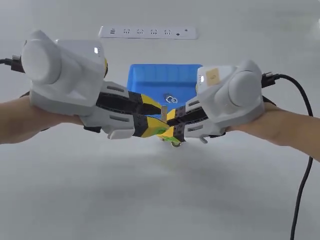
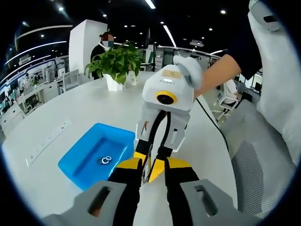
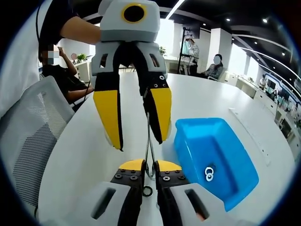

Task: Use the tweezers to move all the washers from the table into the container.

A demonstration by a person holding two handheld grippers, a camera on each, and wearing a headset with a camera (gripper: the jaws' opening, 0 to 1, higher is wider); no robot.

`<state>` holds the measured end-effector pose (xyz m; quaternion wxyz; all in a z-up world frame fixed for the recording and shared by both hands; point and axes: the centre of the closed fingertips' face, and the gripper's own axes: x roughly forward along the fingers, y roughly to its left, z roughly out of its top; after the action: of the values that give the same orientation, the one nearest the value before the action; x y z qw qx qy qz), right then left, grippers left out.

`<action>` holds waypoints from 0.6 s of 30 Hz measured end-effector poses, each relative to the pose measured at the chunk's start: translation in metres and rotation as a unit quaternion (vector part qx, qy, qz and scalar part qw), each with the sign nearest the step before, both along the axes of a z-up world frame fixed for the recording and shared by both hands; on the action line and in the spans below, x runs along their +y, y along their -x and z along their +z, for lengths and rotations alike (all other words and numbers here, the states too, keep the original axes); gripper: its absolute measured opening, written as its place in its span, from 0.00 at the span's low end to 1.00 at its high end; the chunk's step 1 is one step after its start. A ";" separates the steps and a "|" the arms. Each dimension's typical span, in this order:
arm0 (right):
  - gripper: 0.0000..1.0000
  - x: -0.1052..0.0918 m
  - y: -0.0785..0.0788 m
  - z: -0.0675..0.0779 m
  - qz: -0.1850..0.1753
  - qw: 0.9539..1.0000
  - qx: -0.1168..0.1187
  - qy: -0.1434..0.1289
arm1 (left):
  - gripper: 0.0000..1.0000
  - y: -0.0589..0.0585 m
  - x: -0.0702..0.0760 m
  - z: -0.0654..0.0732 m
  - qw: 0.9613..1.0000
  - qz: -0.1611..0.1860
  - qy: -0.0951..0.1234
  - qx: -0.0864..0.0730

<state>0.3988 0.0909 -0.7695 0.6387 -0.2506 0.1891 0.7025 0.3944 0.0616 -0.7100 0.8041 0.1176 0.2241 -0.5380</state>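
Both grippers meet tip to tip over the white table [image 1: 160,200], just in front of the blue container [image 1: 165,80].

Right gripper [image 3: 149,165]: jaws pressed together, pinching the tweezers [image 3: 149,141]. The thin metal legs stand up out of its yellow tips toward the other gripper.

Left gripper [image 3: 139,141]: jaws spread wide, one yellow finger on either side of the tweezers. Cannot tell whether either finger touches them. In the left gripper view its own tips sit outside the right gripper's tips.

Washers: two washers [image 3: 209,173] lie side by side on the container floor, touching or nearly so. One more washer [image 3: 147,190] shows low in the gap between the right gripper's jaws, outside the container; cannot tell whether the tweezers touch it.

Power strip [image 1: 147,33] lies on the table beyond the container. Potted plant [image 2: 115,63] stands at the far end of the table. People sit in the background.
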 end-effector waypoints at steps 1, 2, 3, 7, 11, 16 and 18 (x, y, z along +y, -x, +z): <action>0.09 0.000 0.000 0.000 -0.001 1.000 0.000 0.000 | 0.25 0.000 0.000 0.000 1.000 0.002 0.000 -0.001; 0.09 -0.001 0.000 0.001 -0.004 1.000 0.001 -0.002 | 0.25 0.000 0.001 0.000 1.000 0.003 -0.001 -0.001; 0.09 -0.001 0.000 0.001 -0.006 1.000 0.002 -0.003 | 0.25 0.000 0.001 0.000 1.000 0.003 -0.001 -0.001; 0.09 -0.003 0.000 0.003 -0.013 1.000 0.001 -0.002 | 0.25 0.003 0.002 0.001 1.000 0.008 0.003 0.009; 0.09 -0.006 0.002 0.008 -0.018 1.000 0.000 -0.005 | 0.29 0.006 0.005 -0.002 1.000 0.009 -0.005 0.005; 0.09 -0.009 0.005 0.018 -0.020 1.000 -0.001 -0.008 | 0.37 0.011 0.009 -0.002 1.000 0.018 -0.015 0.003; 0.09 -0.010 0.006 0.023 -0.021 1.000 -0.004 -0.009 | 0.42 0.013 0.012 -0.002 1.000 0.024 -0.016 0.003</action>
<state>0.3927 0.0807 -0.7468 0.6562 -0.2431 0.1855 0.6898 0.3811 0.0737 -0.7117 0.8142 0.1230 0.2381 -0.5150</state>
